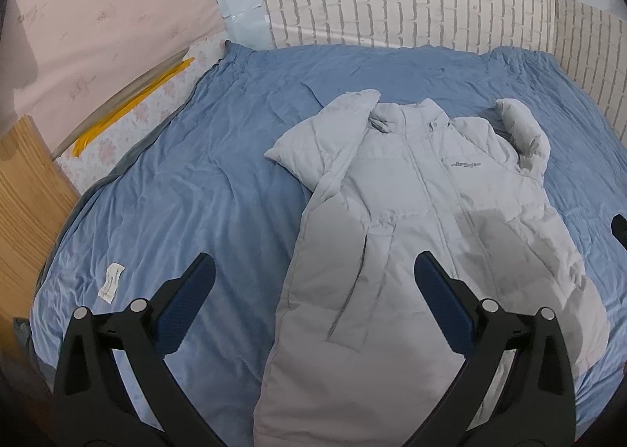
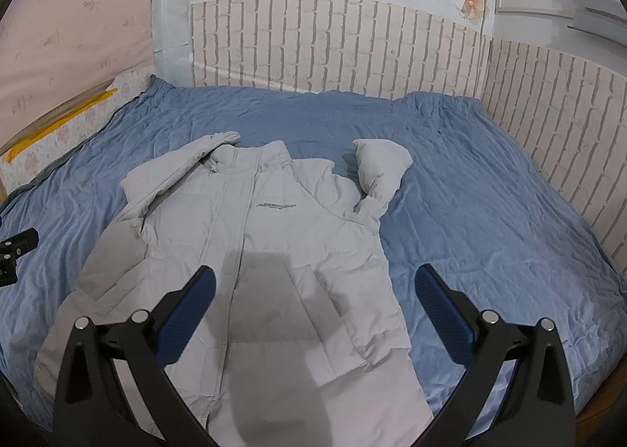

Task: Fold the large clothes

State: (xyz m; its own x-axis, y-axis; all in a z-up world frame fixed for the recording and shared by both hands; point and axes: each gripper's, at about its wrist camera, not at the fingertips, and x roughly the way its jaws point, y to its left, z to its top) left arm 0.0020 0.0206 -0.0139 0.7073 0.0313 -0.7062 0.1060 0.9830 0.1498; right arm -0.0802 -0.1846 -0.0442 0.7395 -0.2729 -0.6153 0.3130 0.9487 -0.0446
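Note:
A light grey puffer jacket [image 1: 423, 211] lies front up on the blue bedspread [image 1: 196, 180], collar toward the far wall, both sleeves bent up beside the shoulders. It also shows in the right wrist view [image 2: 250, 251]. My left gripper [image 1: 313, 270] is open and empty, above the jacket's lower left edge. My right gripper [image 2: 313, 282] is open and empty, above the jacket's lower right part. The left gripper's edge shows in the right wrist view [image 2: 17, 245].
The bed's blue bedspread [image 2: 490, 211] meets a brick-pattern wall panel [image 2: 352, 55] at the far side and right. A wooden board [image 1: 27, 188] and a floral mattress edge with yellow straps [image 1: 129, 102] lie at the left. A white label [image 1: 111, 282] sits on the bedspread.

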